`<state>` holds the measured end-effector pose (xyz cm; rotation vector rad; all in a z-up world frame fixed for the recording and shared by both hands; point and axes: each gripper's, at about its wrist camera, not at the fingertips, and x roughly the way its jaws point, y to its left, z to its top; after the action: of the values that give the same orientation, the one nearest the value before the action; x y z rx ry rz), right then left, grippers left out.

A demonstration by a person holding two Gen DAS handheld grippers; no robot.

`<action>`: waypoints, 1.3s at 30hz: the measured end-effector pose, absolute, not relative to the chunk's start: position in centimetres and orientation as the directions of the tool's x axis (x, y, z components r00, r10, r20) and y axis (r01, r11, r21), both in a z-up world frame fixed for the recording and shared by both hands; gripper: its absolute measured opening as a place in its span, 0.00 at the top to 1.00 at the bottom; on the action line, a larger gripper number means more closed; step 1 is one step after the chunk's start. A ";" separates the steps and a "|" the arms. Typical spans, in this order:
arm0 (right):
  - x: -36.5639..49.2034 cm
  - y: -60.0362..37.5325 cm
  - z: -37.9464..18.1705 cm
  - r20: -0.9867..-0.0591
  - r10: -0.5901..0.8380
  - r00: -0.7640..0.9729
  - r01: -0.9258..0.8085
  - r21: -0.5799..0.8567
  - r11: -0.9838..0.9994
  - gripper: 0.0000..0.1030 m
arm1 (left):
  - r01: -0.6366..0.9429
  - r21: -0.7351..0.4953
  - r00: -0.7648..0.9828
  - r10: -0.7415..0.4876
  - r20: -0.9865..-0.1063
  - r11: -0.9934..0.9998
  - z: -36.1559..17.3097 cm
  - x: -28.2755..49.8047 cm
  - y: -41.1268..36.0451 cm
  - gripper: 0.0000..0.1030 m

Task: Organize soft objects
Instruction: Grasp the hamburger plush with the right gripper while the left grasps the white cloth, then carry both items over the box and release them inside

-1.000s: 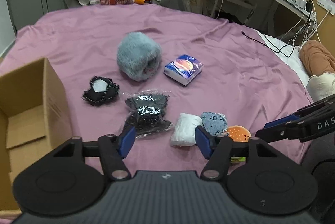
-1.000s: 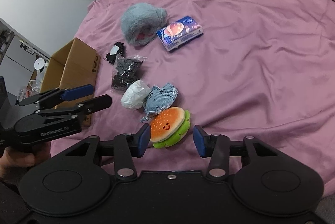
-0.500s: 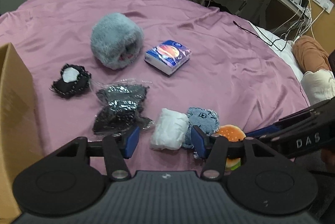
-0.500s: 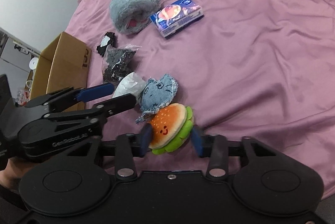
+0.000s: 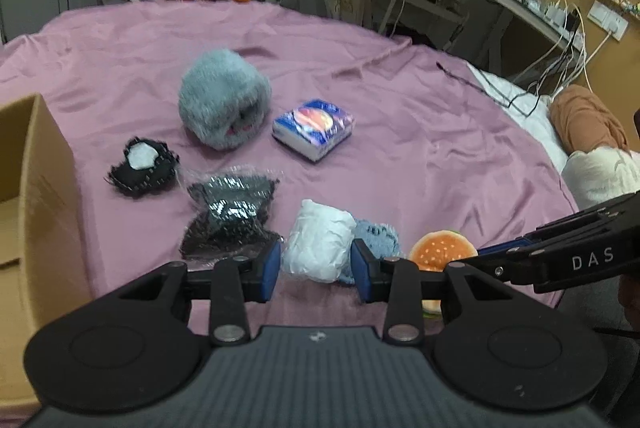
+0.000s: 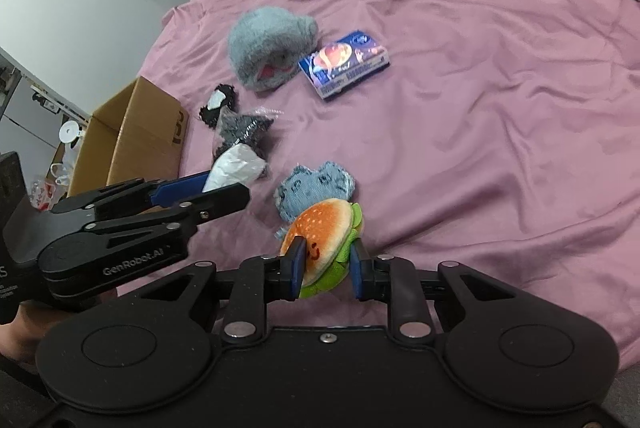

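On the purple sheet (image 6: 480,107), going left to right in your right wrist view: the cardboard box (image 6: 132,135) stands open-topped at the left edge, its inside hidden from this angle. Your left gripper (image 6: 208,189) reaches in beside it, blue pads on either side of the white bundle (image 6: 236,167); whether they press it cannot be told here. Your left wrist view settles part of that: left gripper (image 5: 316,266) pads sit at the flanks of the white bundle (image 5: 318,242), jaws apart, contact on both sides not clear. That view also shows the box (image 5: 36,187) interior, only cardboard flaps visible. Further right lie the black bagged item (image 6: 240,127), the grey fuzzy hat (image 6: 268,43), the tissue pack (image 6: 344,65), and the blue knit patch (image 6: 316,187). Your right gripper (image 6: 324,270) is clamped on the burger plush (image 6: 324,228), pads pressing its lower half, just beside the patch.
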<state>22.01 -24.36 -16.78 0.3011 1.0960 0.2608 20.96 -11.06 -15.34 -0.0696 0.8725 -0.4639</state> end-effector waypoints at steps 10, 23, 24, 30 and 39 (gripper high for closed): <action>21.5 -23.4 -13.5 -0.776 0.348 0.526 -0.104 0.347 0.932 0.78 | 0.294 -0.256 0.651 -0.389 -0.652 0.921 -11.4 19.4 -8.0 0.64; 22.0 -18.8 -9.9 -0.667 0.454 0.591 -0.240 0.392 0.888 0.78 | 0.150 -0.243 0.774 -0.266 -0.574 0.958 -6.7 16.6 -0.9 0.64; 22.0 -18.3 -9.7 -0.662 0.460 0.592 -0.249 0.393 0.885 0.78 | 0.137 -0.242 0.780 -0.255 -0.571 0.961 -6.6 16.4 -0.3 0.64; 22.5 -15.1 -9.2 -0.650 0.494 0.577 -0.300 0.394 0.869 0.78 | 0.041 -0.259 0.801 -0.186 -0.568 0.965 -6.7 14.8 3.8 0.64; 23.2 -10.8 -8.8 -0.641 0.536 0.549 -0.349 0.408 0.844 0.78 | -0.066 -0.272 0.801 -0.112 -0.588 0.960 -7.9 13.8 8.7 0.64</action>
<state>23.16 -10.79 -8.84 0.2443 0.8382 0.5302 13.83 8.70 -7.92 -0.2872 0.6437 -0.0250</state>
